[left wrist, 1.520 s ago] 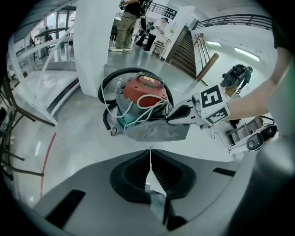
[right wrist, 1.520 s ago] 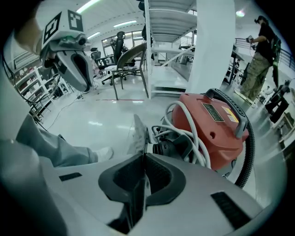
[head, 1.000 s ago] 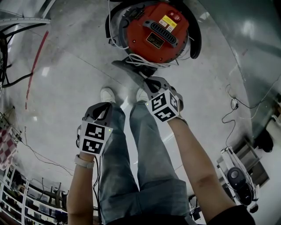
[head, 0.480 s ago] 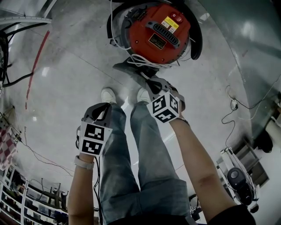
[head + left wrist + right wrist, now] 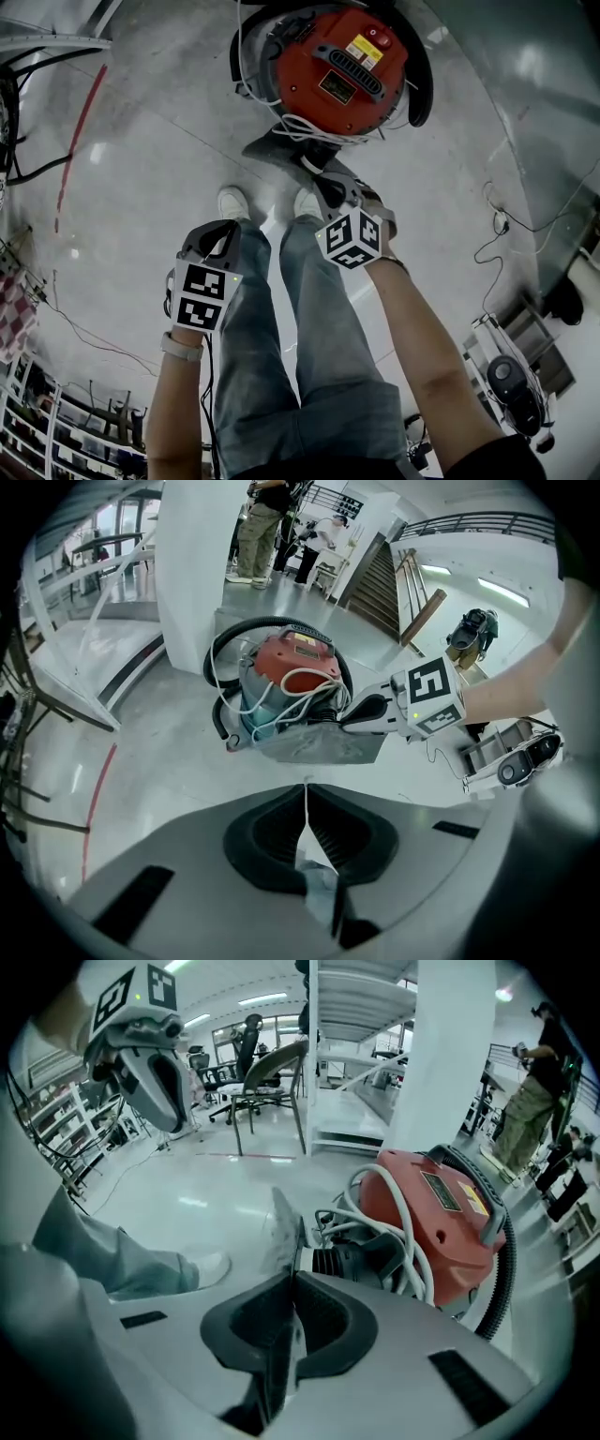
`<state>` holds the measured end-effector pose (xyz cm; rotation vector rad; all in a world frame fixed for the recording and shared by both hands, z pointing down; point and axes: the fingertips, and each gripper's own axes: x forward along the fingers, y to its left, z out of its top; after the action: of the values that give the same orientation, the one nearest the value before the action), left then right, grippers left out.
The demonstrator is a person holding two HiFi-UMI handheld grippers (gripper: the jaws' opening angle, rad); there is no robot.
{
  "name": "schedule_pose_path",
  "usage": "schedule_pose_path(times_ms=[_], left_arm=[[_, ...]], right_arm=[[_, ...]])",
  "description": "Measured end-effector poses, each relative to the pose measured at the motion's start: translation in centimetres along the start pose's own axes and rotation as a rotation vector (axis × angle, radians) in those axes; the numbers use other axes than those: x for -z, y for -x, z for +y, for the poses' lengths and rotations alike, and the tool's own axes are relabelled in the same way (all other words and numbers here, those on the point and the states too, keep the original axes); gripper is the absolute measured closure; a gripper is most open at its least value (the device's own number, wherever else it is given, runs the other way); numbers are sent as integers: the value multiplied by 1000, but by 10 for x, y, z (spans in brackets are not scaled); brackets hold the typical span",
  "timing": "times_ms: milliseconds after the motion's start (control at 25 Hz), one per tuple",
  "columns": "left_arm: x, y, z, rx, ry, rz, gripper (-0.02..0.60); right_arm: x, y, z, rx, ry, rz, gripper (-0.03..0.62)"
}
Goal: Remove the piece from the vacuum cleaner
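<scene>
The left hand-held gripper point(image 5: 218, 239) hangs at the left over the person's leg, well apart from the work. Its jaws are clenched together with nothing between them.

Right of it, the right hand-held gripper point(image 5: 292, 1274) is clamped on the piece point(image 5: 319, 744), a flat grey nozzle seen edge-on between the jaws. The piece lies low over the floor point(image 5: 141, 141), on the near side of the vacuum cleaner point(image 5: 333, 66), just beyond the person's shoes point(image 5: 232, 202). Its far end appears to join a black ribbed neck point(image 5: 330, 1262) at the cleaner's base, so I judge it not yet free.

To do this step well, the pull should run straight along the neck, toward the near side, rather than levering up or sideways. The hold is on a thin plate and could slip if twisted. The red canister sits loose on the floor and may slide along with the pull. Pressing the idle left hand-held gripper against its body would probably help. The white cord point(image 5: 403, 1213) loops close to the joint and could snag.
</scene>
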<state>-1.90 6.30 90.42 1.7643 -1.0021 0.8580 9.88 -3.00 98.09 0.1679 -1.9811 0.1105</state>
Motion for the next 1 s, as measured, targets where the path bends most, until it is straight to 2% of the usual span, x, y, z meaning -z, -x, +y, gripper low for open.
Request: schedule_pose_path(times_ms=[120, 320, 400, 760, 840, 960, 1000], left_arm=[[2, 0, -2, 4, -1, 0, 560], [9, 1, 0, 7, -5, 8, 560], [10, 3, 2, 6, -3, 8, 560], [15, 7, 7, 4, 5, 9, 560], [15, 9, 7, 3, 4, 8, 560], [15, 10, 8, 3, -1, 11, 560], [16, 10, 9, 4, -2, 13, 560]], right_arm=[[-2, -1, -1, -17, -46, 13, 551], [-15, -1, -9, -72, -233, 23, 551], [-16, -1, -6, -64, -210, 27, 551], [-5, -3, 7, 13, 14, 28, 551], [-8, -2, 4, -13, -43, 38, 551], [-18, -2, -5, -56, -212, 31, 552], [-20, -2, -5, -58, -221, 33, 552]])
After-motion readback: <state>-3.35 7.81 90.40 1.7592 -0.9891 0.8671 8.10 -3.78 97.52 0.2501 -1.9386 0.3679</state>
